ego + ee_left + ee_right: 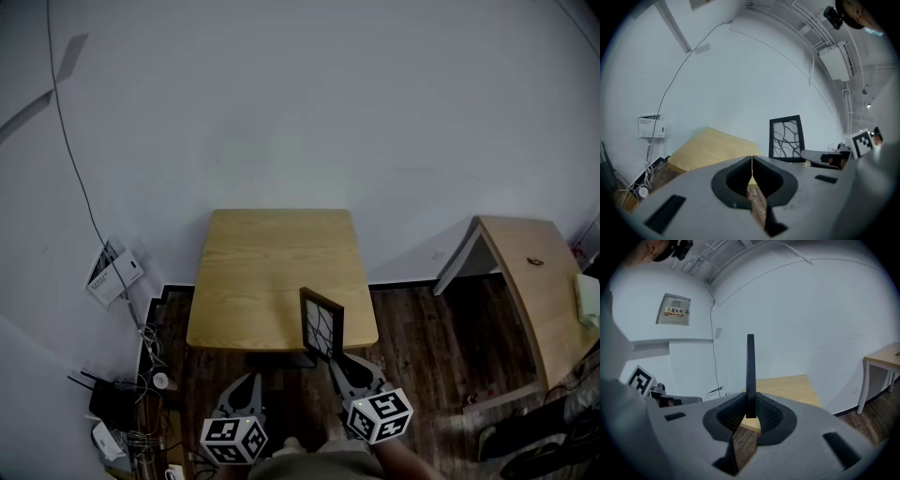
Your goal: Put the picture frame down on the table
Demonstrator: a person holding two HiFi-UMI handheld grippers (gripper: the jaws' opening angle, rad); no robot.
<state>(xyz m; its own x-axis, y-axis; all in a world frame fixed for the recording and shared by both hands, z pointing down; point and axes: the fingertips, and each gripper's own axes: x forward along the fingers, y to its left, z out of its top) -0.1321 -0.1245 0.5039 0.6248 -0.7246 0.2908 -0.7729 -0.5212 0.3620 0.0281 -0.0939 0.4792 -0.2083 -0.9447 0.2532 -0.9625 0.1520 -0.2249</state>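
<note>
At the near right edge of the surface, holding the picture frame upright in the right tool, pinching its thin lower border between the jaws, well above the wood and not yet resting on it. Hanging the left tool just beside, jaws pressed together on nothing.

Judging the risks from here:
- **Missing the surface:** lowering so close to the rim and leaving the frame half over the edge.
- **Tipping the frame:** toppling it flat, or off toward the floor, through letting go of something so tall and thin while it is standing on one edge.
- **Losing the grip:** letting it twist or slide in the right tool, through gripping only a narrow strip of border low down.

Counting:
- Two wooden tops, namely the surface ahead and a second surface well apart at the right.
- One picture frame.
- Two tools, one loaded and one empty.
</note>
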